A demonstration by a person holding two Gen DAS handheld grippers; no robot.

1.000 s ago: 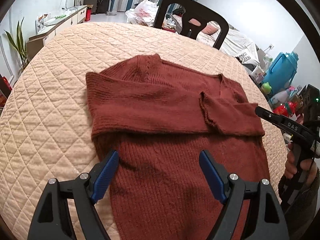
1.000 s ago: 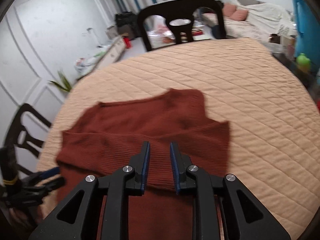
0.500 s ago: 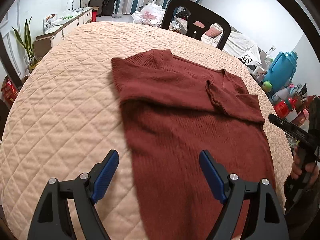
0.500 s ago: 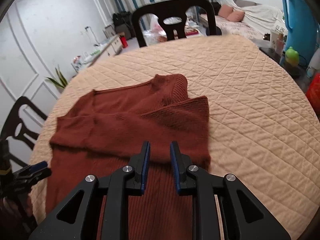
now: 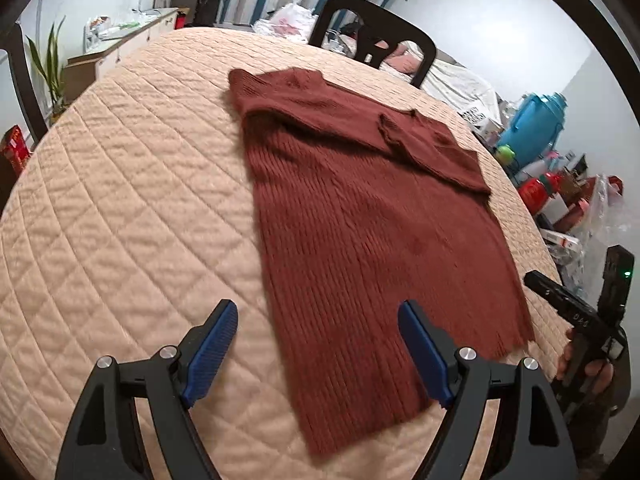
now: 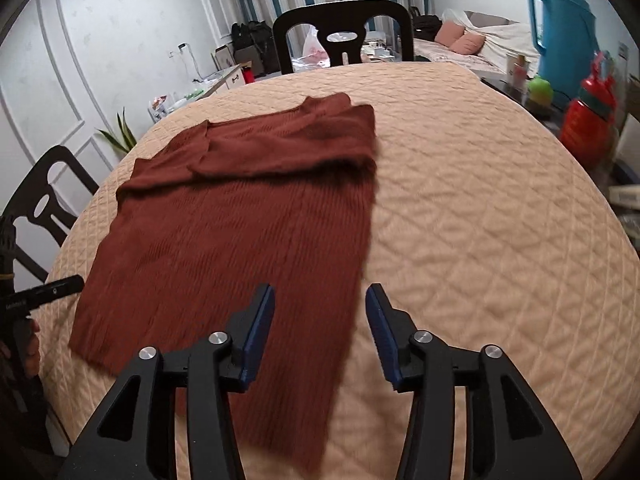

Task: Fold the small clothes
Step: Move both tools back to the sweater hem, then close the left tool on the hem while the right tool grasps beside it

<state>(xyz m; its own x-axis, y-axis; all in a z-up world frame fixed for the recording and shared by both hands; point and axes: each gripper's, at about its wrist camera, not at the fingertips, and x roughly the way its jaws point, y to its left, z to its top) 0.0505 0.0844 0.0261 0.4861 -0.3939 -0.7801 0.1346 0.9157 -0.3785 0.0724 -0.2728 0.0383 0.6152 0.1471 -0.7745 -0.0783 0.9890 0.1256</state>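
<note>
Rust knit sweater (image 5: 372, 216) is lying flat on the quilted table (image 5: 120, 208), sleeves folded in. Left gripper (image 5: 316, 344) and right gripper (image 6: 320, 328) are hovering wide, empty. Grabbing just one hem layer could be dragging it crooked.

Sweater (image 5: 360, 208) flat on quilted table (image 5: 120, 208), chair (image 5: 372, 40) behind, sleeves folded across top

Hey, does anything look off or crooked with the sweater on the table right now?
Slightly. The sweater lies flat on the quilted table with both sleeves folded across the chest, but its hem corner reaches the table's near edge, and it sits at an angle. No damage shows. Both grippers, left and right, are open, holding nothing.
</note>
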